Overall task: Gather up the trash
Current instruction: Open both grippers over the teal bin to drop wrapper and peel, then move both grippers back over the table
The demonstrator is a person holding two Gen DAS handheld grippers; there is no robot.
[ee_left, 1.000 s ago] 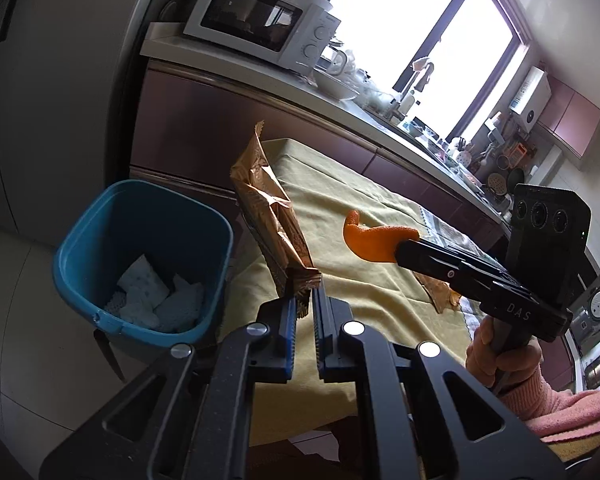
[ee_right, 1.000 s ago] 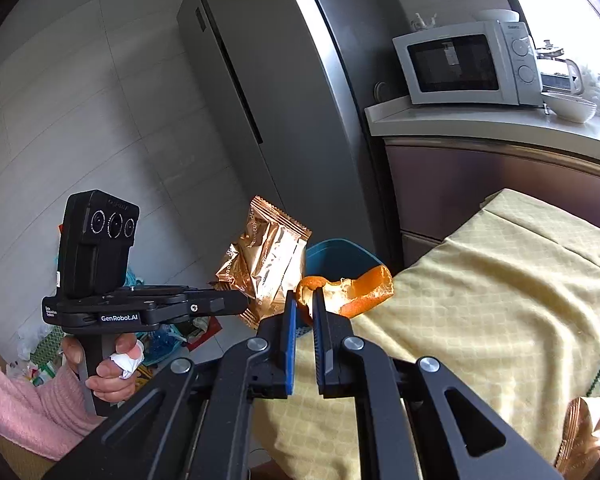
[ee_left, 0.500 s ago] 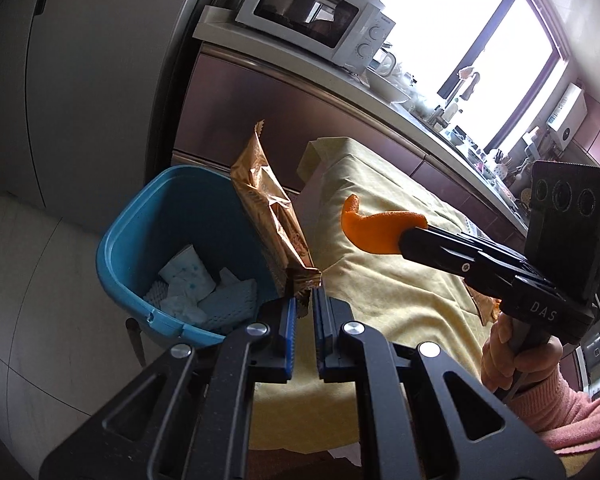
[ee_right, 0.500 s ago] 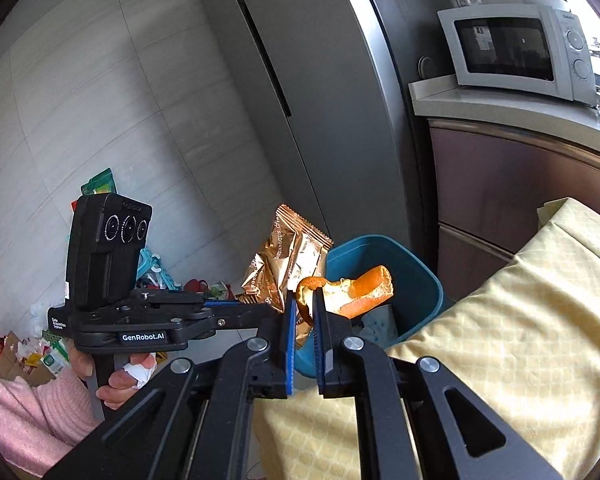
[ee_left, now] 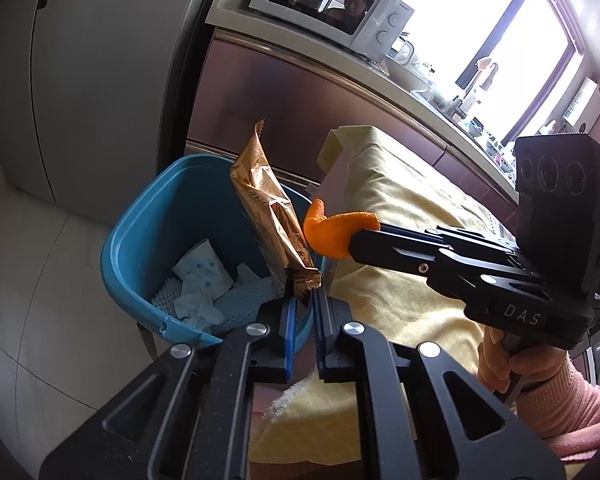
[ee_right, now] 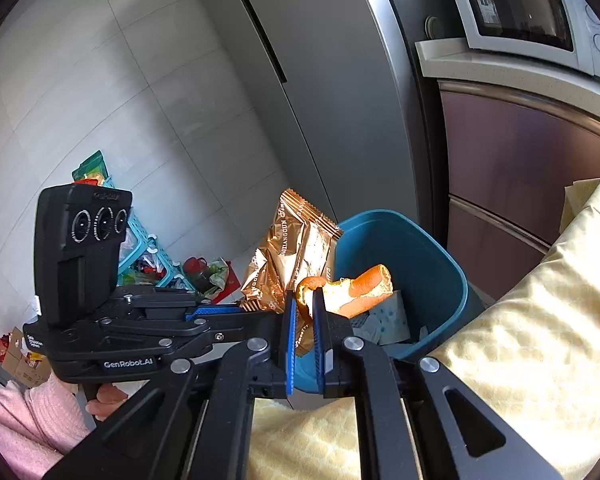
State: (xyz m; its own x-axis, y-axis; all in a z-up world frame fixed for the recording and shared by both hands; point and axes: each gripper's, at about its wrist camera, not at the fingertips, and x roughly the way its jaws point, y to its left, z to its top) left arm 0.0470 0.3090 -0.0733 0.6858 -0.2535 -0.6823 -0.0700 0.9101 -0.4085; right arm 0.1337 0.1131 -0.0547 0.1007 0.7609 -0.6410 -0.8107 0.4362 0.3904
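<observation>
My left gripper (ee_left: 303, 300) is shut on the bottom edge of a crinkled gold snack wrapper (ee_left: 266, 208), which stands upright over the blue trash bin (ee_left: 140, 240). In the right wrist view the same wrapper (ee_right: 296, 256) hangs just left of the bin (ee_right: 428, 256). My right gripper (ee_right: 305, 300) is shut on a curled piece of orange peel (ee_right: 360, 288), held above the bin's near rim. From the left wrist view the peel (ee_left: 332, 230) pokes out of the right gripper's tips (ee_left: 356, 240), right beside the wrapper. Crumpled white tissues (ee_left: 200, 280) lie in the bin.
A table under a yellow cloth (ee_left: 400, 216) sits right of the bin. Behind stand a grey fridge (ee_right: 300, 80), a dark cabinet and a counter with a white microwave (ee_left: 328, 4). Floor clutter and a turquoise basket (ee_right: 140, 248) lie at the left.
Both grippers have moved left off the table toward the bin and dropped lower. The wrapper and the peel now hang over the bin's opening instead of over the cloth.
</observation>
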